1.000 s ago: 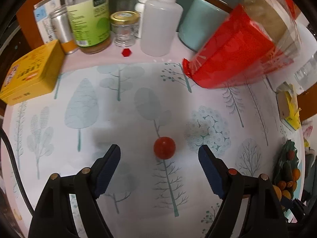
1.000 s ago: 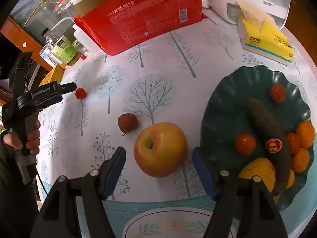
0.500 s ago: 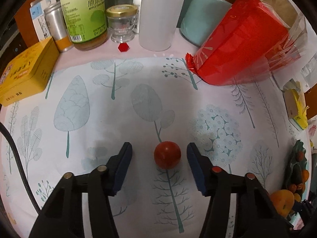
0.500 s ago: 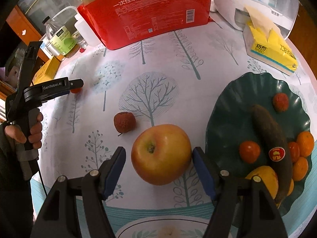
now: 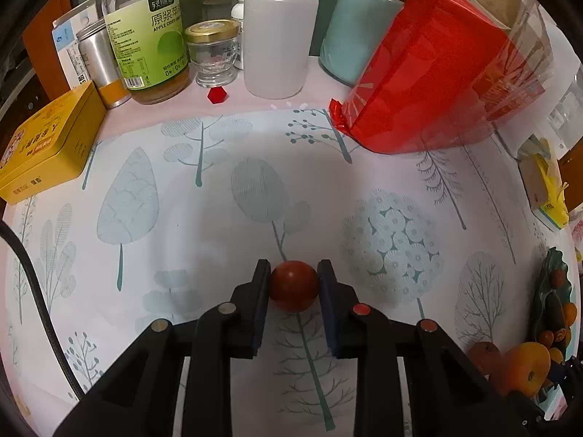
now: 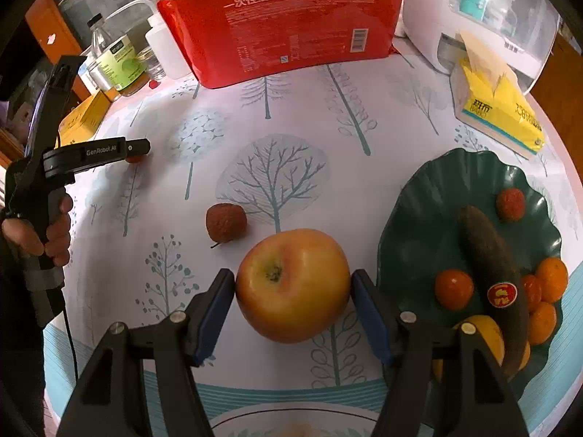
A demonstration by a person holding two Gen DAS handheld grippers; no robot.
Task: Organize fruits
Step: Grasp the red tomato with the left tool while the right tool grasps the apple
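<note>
My left gripper point(image 5: 293, 284) is shut on a small red cherry tomato point(image 5: 293, 286) resting on the tree-print tablecloth; it shows in the right wrist view point(image 6: 136, 151) at far left. My right gripper point(image 6: 293, 286) has its pads touching both sides of a large yellow-red apple point(image 6: 293, 284) on the cloth. A brown lychee point(image 6: 226, 223) lies just left of the apple. A dark green plate point(image 6: 419, 218) at the right holds a dark banana point(image 6: 492, 273), small oranges, a lychee and a yellow fruit.
A red paper-cup pack point(image 6: 284, 18), a white squeeze bottle point(image 5: 278, 36), a vinegar bottle point(image 5: 149, 36), a glass jar point(image 5: 213, 52) and a yellow tin point(image 5: 43, 145) stand at the back. A yellow tissue box point(image 6: 499, 109) lies beyond the plate.
My left gripper closed from wide open onto the cherry tomato. My right gripper moved forward and closed until its pads touch the apple.
</note>
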